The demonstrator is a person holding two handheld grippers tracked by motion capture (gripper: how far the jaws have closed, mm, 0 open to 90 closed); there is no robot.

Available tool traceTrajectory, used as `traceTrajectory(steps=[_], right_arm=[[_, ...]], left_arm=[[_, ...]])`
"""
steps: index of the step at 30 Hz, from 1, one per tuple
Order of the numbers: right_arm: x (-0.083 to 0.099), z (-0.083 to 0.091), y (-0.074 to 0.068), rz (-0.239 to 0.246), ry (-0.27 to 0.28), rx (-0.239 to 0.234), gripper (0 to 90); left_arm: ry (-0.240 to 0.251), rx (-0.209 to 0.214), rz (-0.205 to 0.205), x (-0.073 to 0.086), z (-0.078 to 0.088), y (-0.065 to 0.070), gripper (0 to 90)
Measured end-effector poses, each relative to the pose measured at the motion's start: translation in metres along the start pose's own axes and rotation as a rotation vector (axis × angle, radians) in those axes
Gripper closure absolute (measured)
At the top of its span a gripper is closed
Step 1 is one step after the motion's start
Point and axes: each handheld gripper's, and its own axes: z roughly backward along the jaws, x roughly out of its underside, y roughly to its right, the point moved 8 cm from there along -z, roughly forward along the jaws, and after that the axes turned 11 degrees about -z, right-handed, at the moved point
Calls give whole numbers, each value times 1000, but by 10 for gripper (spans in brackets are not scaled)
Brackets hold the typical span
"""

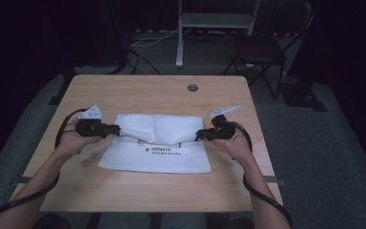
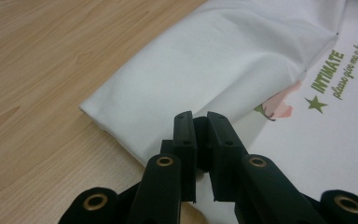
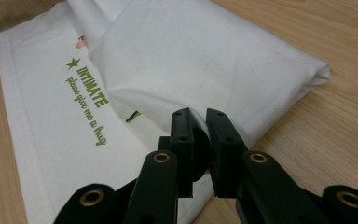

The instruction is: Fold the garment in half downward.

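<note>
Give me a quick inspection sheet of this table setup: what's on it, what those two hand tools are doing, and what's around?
Surface: wooden table, with a small round port near the far edge.
Job's things: white cloth with green print, its far half folded over toward the person.
Clutter: nothing seen.
Grippers: left gripper shut on the fold's left end; right gripper shut on its right end.
Cables: one black cable loops from the left gripper, another trails from the right one; more wires lie on the floor behind.
Surroundings: dark room, grey floor, folding chair, metal stand.

White cloth (image 1: 159,143) with green lettering and star; black tongs (image 2: 202,126); light woodgrain table (image 1: 138,90).
</note>
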Motion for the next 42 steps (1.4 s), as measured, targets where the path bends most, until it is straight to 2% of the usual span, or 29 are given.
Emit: traceTrajectory(steps=[13,42], right_arm=[[3,2,-8,19,2,-5,818],[9,6,-15,44,1,-10,817]], left_arm=[[36,-9,1,1,10,6,828],[34,-10,-39,3,19,16,827]])
